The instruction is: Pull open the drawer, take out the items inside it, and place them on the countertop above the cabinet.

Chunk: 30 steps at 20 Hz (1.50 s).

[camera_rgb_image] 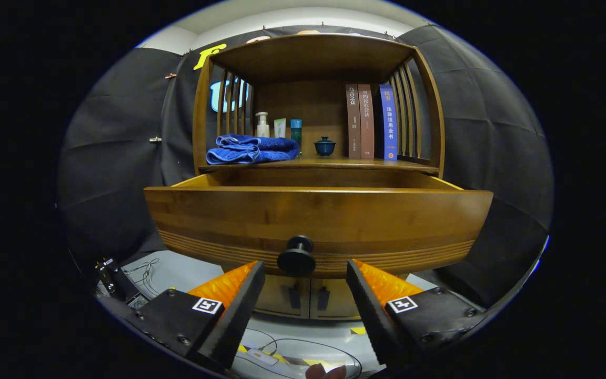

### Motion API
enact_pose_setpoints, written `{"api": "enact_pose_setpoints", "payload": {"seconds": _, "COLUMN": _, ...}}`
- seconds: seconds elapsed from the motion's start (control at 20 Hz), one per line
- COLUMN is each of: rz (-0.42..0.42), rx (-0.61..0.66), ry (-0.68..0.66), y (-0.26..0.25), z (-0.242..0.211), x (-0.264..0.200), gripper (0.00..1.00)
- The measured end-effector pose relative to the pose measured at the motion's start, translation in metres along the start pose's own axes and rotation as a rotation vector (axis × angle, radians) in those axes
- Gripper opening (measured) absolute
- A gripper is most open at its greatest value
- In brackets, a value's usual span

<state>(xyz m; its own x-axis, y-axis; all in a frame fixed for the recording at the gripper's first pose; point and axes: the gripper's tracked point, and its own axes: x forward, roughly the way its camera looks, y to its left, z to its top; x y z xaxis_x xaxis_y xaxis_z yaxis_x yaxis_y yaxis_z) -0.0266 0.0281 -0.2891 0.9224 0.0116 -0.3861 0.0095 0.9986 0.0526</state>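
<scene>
Gripper (pixel 305 276): the two fingers stand wide apart and hold nothing; the gap between them is much wider than the knob.
Knob (pixel 296 256): a dark round knob on the drawer front, sitting between the two fingertips but touching neither of them.
Drawer (pixel 317 223): wooden, pulled out toward the gripper, its front just ahead of the fingers; I cannot see what lies inside, because the front panel hides it.
Lower doors (pixel 308 298): two small cabinet doors with dark handles, under the drawer, seen between the fingers.
Floor (pixel 177 271): pale, with some cables (pixel 148 268) near the left finger.
Countertop (pixel 334 163): the wooden shelf surface above the drawer.
Towel (pixel 251 149): blue, folded, lying on the left part of the countertop.
Bottles (pixel 263 125): a few small ones stand behind the towel.
Lidded cup (pixel 324 146): dark blue, near the middle of the countertop.
Books (pixel 371 122): three, upright, on the right side, next to the slatted side wall.
</scene>
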Motion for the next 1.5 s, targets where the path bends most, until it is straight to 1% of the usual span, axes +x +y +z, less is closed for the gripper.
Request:
{"api": "enact_pose_setpoints", "payload": {"seconds": 0.05, "rz": 0.0, "rx": 0.007, "ry": 0.002, "y": -0.003, "z": 0.01, "x": -0.006, "gripper": 0.98}}
{"api": "enact_pose_setpoints", "payload": {"seconds": 0.15, "rz": -0.044, "rx": 0.015, "ry": 0.003, "y": -0.02, "z": 0.038, "x": -0.017, "gripper": 0.98}}
{"api": "enact_pose_setpoints", "payload": {"seconds": 0.2, "rz": -0.049, "rx": 0.021, "ry": 0.005, "y": -0.024, "z": 0.053, "x": -0.021, "gripper": 0.98}}
{"api": "enact_pose_setpoints", "payload": {"seconds": 0.35, "rz": -0.021, "rx": 0.053, "ry": 0.026, "y": -0.02, "z": 0.099, "x": -0.021, "gripper": 0.99}}
{"api": "enact_pose_setpoints", "payload": {"seconds": 0.4, "rz": -0.01, "rx": 0.059, "ry": 0.052, "y": -0.019, "z": 0.111, "x": -0.017, "gripper": 0.99}}
{"api": "enact_pose_setpoints", "payload": {"seconds": 0.5, "rz": -0.026, "rx": 0.047, "ry": 0.148, "y": -0.025, "z": 0.124, "x": -0.004, "gripper": 0.99}}
{"api": "enact_pose_setpoints", "payload": {"seconds": 0.6, "rz": -0.023, "rx": 0.027, "ry": 0.232, "y": -0.022, "z": 0.137, "x": 0.016, "gripper": 1.0}}
{"api": "enact_pose_setpoints", "payload": {"seconds": 0.7, "rz": -0.039, "rx": 0.02, "ry": 0.305, "y": -0.024, "z": 0.14, "x": 0.039, "gripper": 1.0}}
{"api": "enact_pose_setpoints", "payload": {"seconds": 0.75, "rz": -0.045, "rx": 0.019, "ry": 0.352, "y": -0.024, "z": 0.136, "x": 0.05, "gripper": 1.0}}
{"api": "enact_pose_setpoints", "payload": {"seconds": 0.9, "rz": -0.017, "rx": 0.031, "ry": 0.466, "y": -0.013, "z": 0.122, "x": 0.09, "gripper": 0.99}}
{"api": "enact_pose_setpoints", "payload": {"seconds": 1.05, "rz": -0.039, "rx": 0.021, "ry": 0.563, "y": -0.015, "z": 0.095, "x": 0.129, "gripper": 0.99}}
{"api": "enact_pose_setpoints", "payload": {"seconds": 1.15, "rz": -0.038, "rx": 0.023, "ry": 0.631, "y": -0.012, "z": 0.075, "x": 0.149, "gripper": 0.99}}
{"api": "enact_pose_setpoints", "payload": {"seconds": 1.25, "rz": -0.057, "rx": 0.021, "ry": 0.696, "y": -0.013, "z": 0.055, "x": 0.162, "gripper": 0.96}}
{"api": "enact_pose_setpoints", "payload": {"seconds": 1.35, "rz": -0.076, "rx": 0.014, "ry": 0.732, "y": -0.015, "z": 0.039, "x": 0.174, "gripper": 0.93}}
{"api": "enact_pose_setpoints", "payload": {"seconds": 1.4, "rz": -0.083, "rx": 0.023, "ry": 0.747, "y": -0.015, "z": 0.033, "x": 0.179, "gripper": 0.89}}
{"api": "enact_pose_setpoints", "payload": {"seconds": 1.5, "rz": -0.083, "rx": 0.062, "ry": 0.789, "y": -0.011, "z": 0.019, "x": 0.18, "gripper": 0.7}}
